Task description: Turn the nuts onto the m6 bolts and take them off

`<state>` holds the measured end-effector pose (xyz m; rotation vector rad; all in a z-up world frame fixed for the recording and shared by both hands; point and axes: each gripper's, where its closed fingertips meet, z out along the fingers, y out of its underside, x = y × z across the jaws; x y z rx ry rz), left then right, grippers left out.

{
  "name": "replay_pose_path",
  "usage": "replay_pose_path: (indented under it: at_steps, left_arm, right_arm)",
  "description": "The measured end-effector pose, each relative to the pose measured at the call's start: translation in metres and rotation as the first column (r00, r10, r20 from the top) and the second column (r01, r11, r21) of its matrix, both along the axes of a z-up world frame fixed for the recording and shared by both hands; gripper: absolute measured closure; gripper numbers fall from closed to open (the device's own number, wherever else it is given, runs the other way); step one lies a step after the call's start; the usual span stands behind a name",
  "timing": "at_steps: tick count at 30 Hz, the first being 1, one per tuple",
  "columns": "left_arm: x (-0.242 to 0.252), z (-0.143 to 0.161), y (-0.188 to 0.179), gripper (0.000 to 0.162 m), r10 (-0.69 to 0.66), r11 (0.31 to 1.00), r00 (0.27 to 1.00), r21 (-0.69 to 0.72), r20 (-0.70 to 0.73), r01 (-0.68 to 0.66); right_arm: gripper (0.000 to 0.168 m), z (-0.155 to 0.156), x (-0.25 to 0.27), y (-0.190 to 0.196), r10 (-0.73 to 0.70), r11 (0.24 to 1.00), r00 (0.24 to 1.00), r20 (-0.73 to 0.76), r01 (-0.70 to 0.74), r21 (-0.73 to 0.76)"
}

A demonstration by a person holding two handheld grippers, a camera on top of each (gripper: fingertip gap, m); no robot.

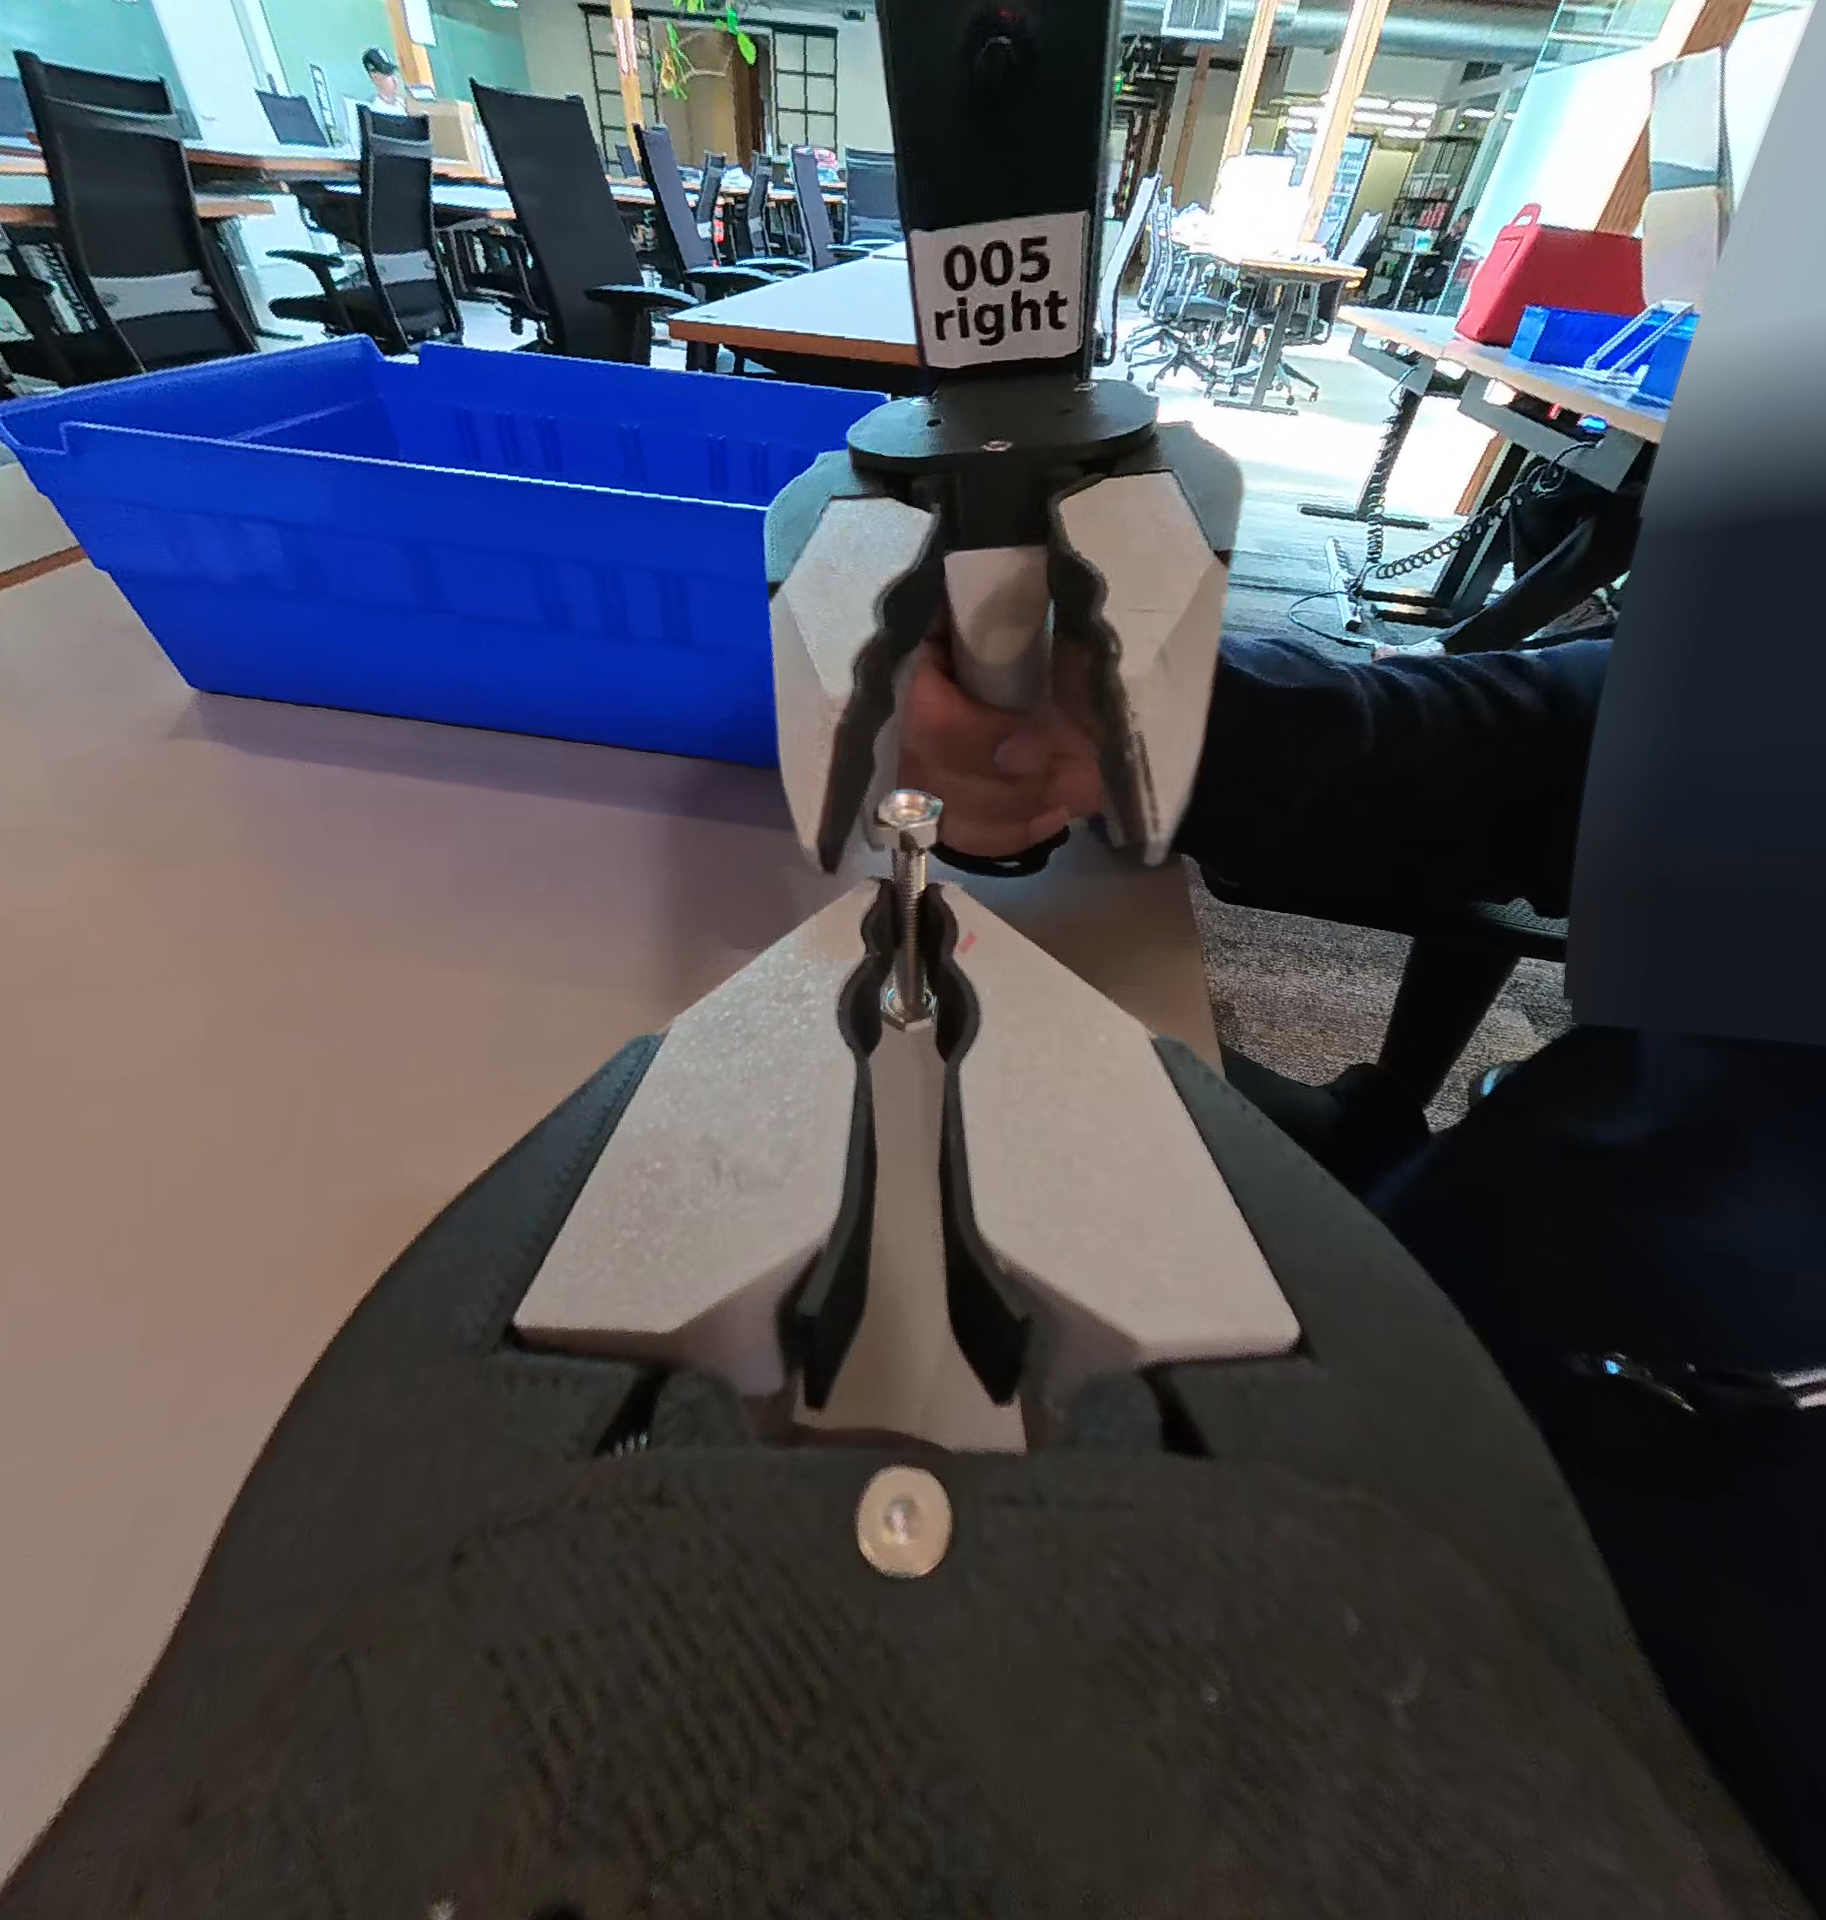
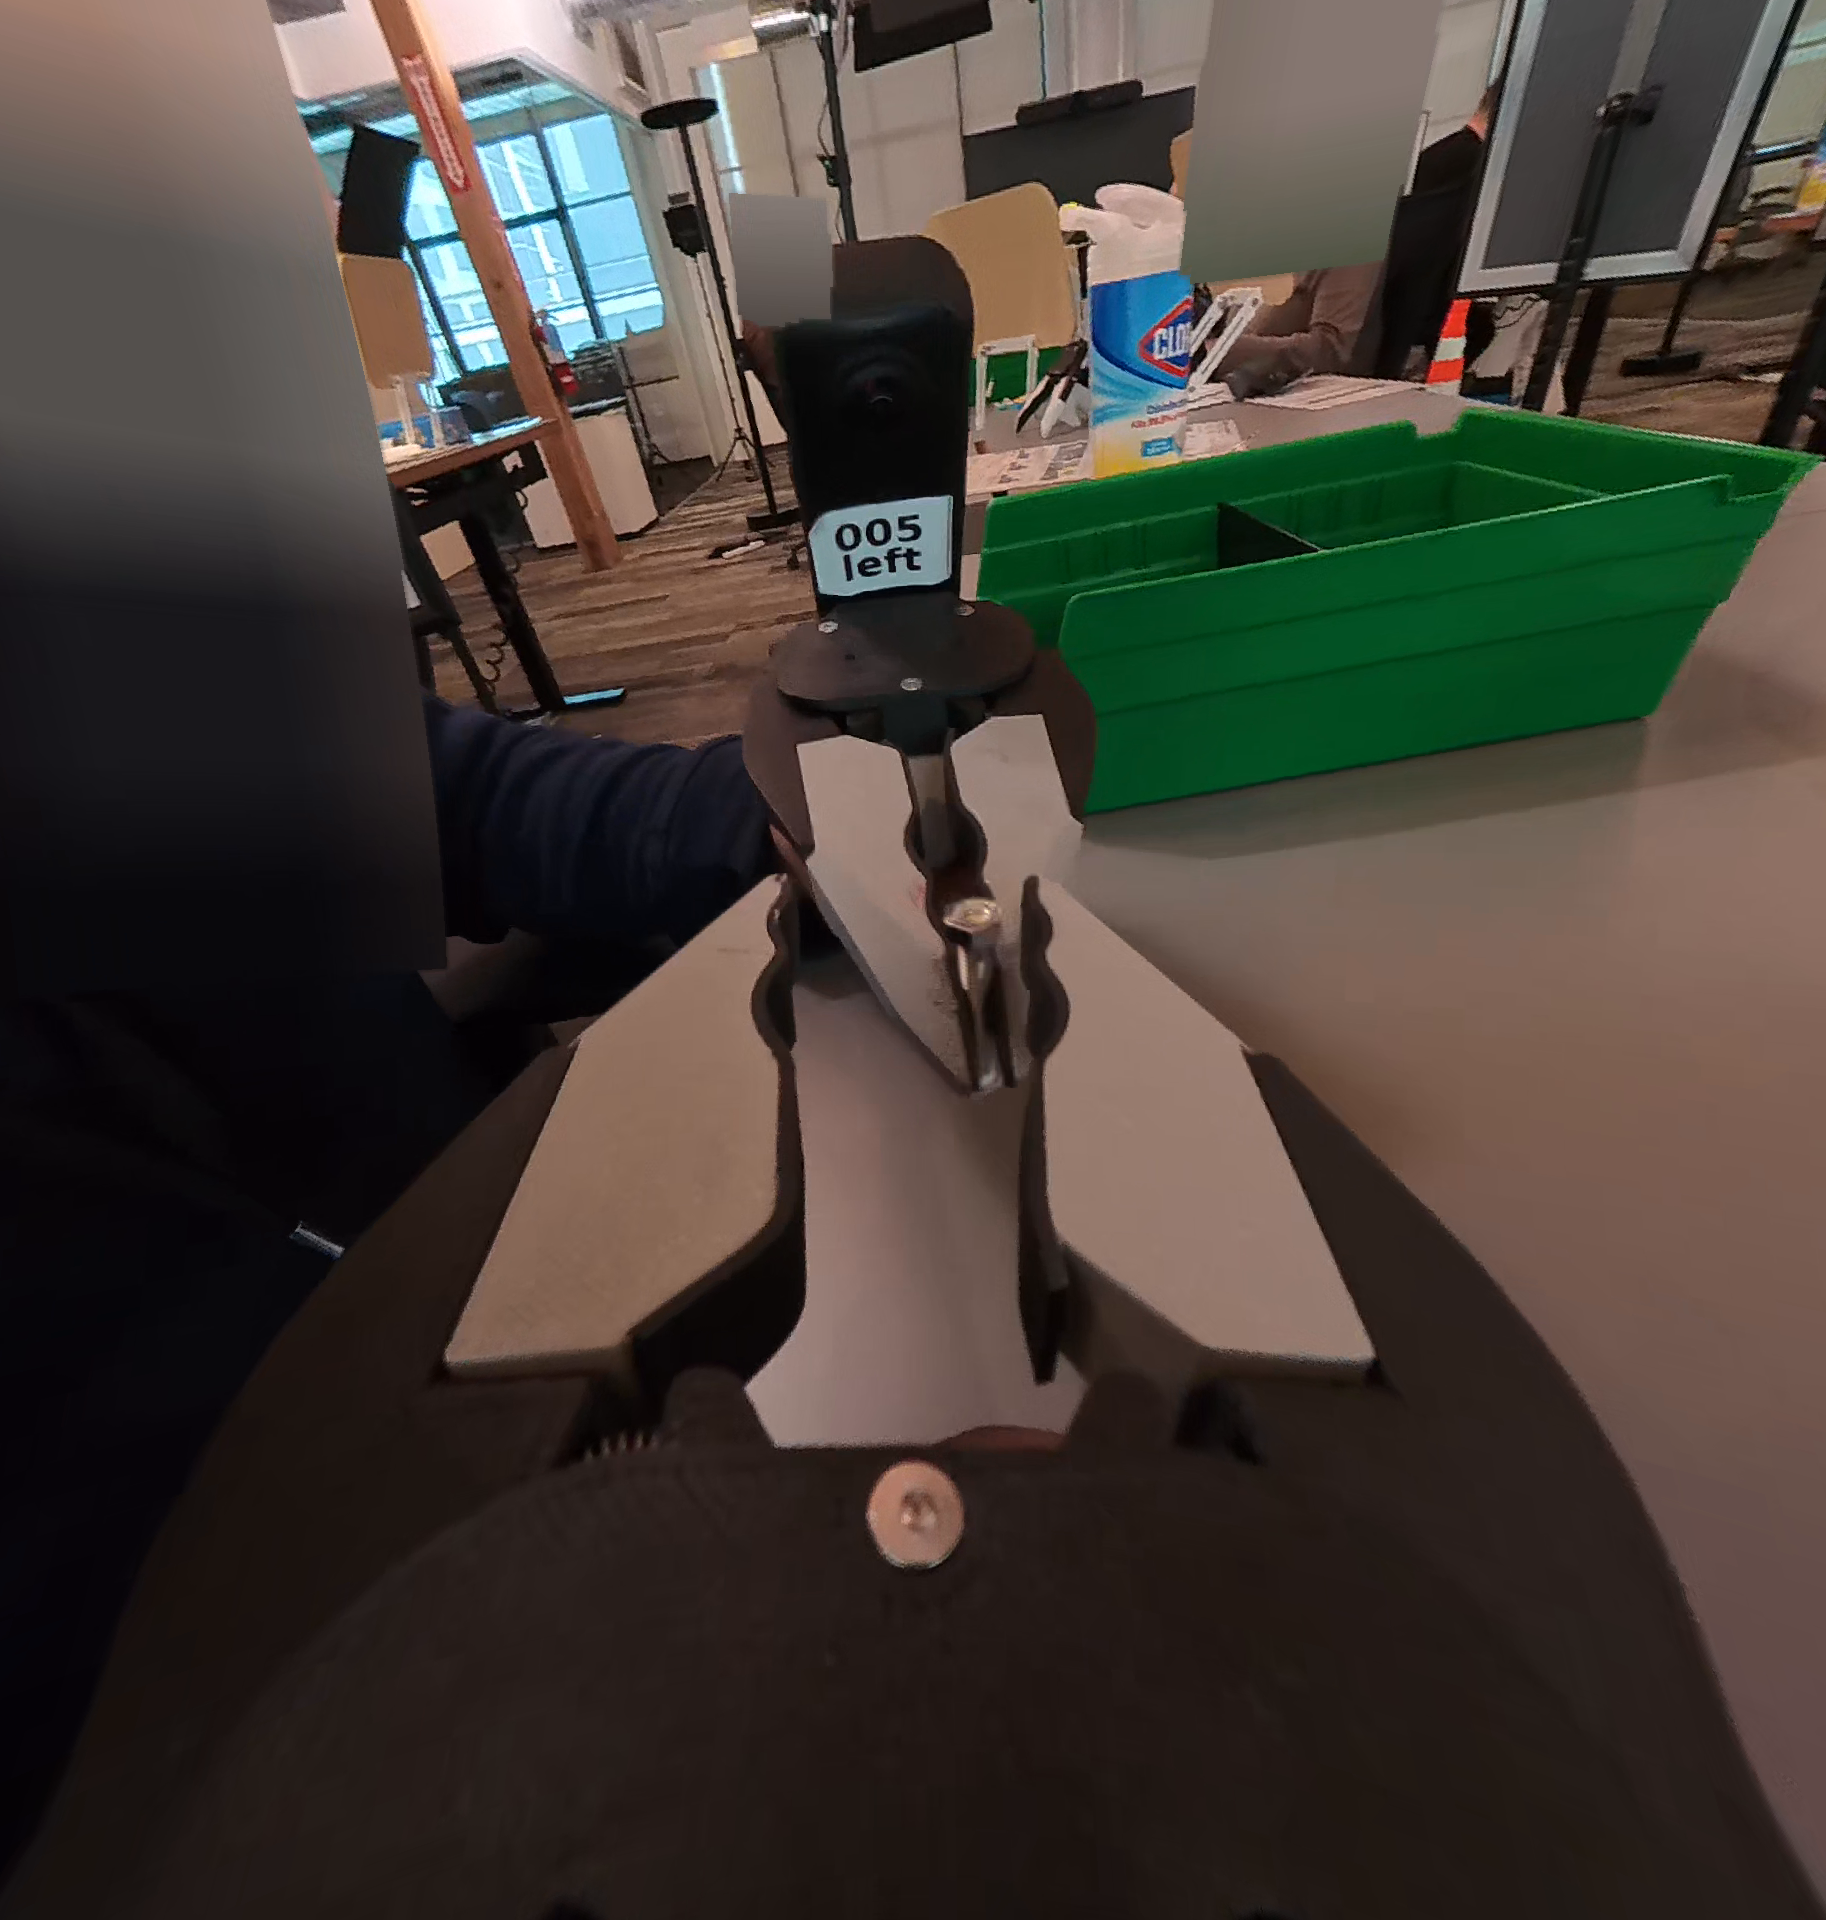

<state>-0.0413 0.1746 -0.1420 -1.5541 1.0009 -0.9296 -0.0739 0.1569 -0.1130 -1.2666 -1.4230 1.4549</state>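
Over the grey table (image 1: 265,987), between a blue bin (image 1: 452,551) and a green bin (image 2: 1408,603), the left claw (image 1: 907,935) is clamped on a bolt (image 1: 909,914), nut (image 1: 909,1003) low on its threads. Right claw (image 2: 904,997) sits open around the bolt's free end. It probably should close squarely on the nut, then twist, keeping the bolt straight.

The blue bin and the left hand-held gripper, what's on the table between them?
Nothing: in the left wrist view bare grey table runs from the blue bin to the left hand-held gripper, which is shut on the bolt.
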Motion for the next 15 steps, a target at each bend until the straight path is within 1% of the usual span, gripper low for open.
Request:
replay_pose_path:
  at_steps: [1, 3, 4, 5, 6, 7, 9, 13, 15]
  left_arm:
    - [-0.001, 0.000, 0.002, 0.160, 0.015, 1.000, 1.000, -0.001, 0.003, -0.015]
    - [-0.005, 0.002, 0.008, 0.160, 0.057, 0.998, 0.998, -0.001, 0.013, -0.057]
    - [-0.008, 0.002, 0.012, 0.160, 0.087, 0.996, 0.996, 0.002, 0.016, -0.087]
    - [-0.012, 0.002, 0.016, 0.160, 0.116, 0.993, 0.993, -0.005, 0.020, -0.116]
    - [-0.014, 0.003, 0.017, 0.160, 0.114, 0.993, 0.993, -0.020, 0.030, -0.113]
    - [-0.014, 0.004, 0.017, 0.160, 0.108, 0.994, 0.993, -0.028, 0.042, -0.107]
    - [-0.013, 0.003, 0.016, 0.160, 0.103, 0.994, 0.994, -0.029, 0.032, -0.102]
    - [-0.008, 0.001, 0.013, 0.160, 0.084, 0.996, 0.996, -0.016, 0.016, -0.084]
    - [-0.009, 0.002, 0.015, 0.160, 0.097, 0.995, 0.995, -0.017, 0.023, -0.097]
  right_arm:
    - [0.130, 0.000, -0.001, -0.002, 0.007, 1.000, 1.000, 0.001, -0.007, 0.002]
    - [0.126, -0.002, 0.002, 0.002, -0.026, 0.999, 1.000, 0.001, 0.026, 0.022]
    - [0.128, -0.001, 0.007, 0.005, -0.044, 0.998, 0.999, -0.006, 0.044, 0.036]
    - [0.153, 0.002, 0.015, 0.001, -0.010, 0.999, 1.000, -0.030, 0.012, 0.041]
    - [0.154, 0.008, 0.020, 0.002, -0.013, 1.000, 0.998, -0.065, 0.015, 0.025]
    - [0.148, 0.011, 0.023, 0.008, -0.052, 0.999, 0.995, -0.080, 0.052, 0.008]
    - [0.130, 0.009, 0.021, 0.019, -0.101, 0.995, 0.993, -0.057, 0.101, -0.007]
    - [0.127, 0.003, 0.001, 0.023, -0.114, 0.993, 0.993, -0.006, 0.114, -0.011]
    - [0.127, 0.000, -0.005, 0.014, -0.053, 0.998, 0.999, 0.010, 0.053, -0.043]
